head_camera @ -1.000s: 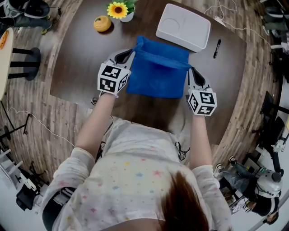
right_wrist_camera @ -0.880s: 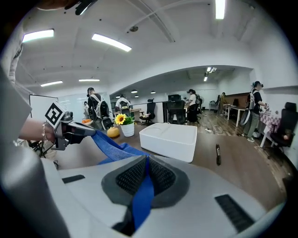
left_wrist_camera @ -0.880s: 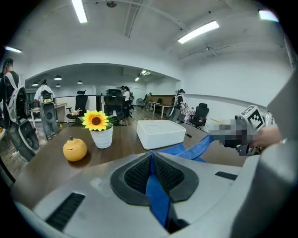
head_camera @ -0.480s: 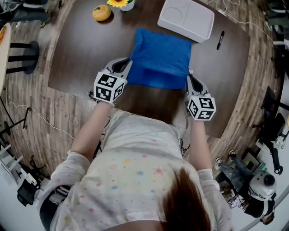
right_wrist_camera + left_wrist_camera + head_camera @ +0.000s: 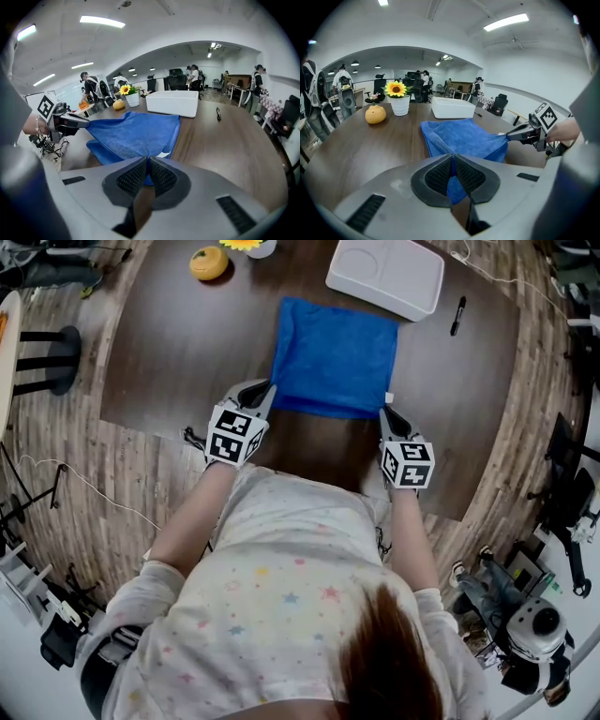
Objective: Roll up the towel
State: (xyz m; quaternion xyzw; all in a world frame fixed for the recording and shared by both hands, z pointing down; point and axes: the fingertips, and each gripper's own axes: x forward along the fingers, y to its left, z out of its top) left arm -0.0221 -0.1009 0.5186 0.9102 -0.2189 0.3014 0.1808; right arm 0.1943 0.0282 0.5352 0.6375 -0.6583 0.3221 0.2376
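Observation:
A blue towel (image 5: 335,354) lies folded double on the dark wooden table (image 5: 178,343), its near edge pulled taut between both grippers. My left gripper (image 5: 267,396) is shut on the towel's near left corner (image 5: 451,161). My right gripper (image 5: 384,407) is shut on the near right corner (image 5: 146,165), where a small white label shows. In the left gripper view the towel (image 5: 457,138) stretches across to the right gripper (image 5: 520,133). In the right gripper view the towel (image 5: 133,133) runs over to the left gripper (image 5: 70,121).
A white tray (image 5: 385,276) stands just beyond the towel. A black pen (image 5: 455,315) lies to the right of it. An orange fruit (image 5: 208,262) and a sunflower pot (image 5: 246,246) sit at the far left. People and chairs fill the room behind.
Both grippers have drawn the towel's near edge back toward the person and lowered it; the raised fold now lies flat over the far half.

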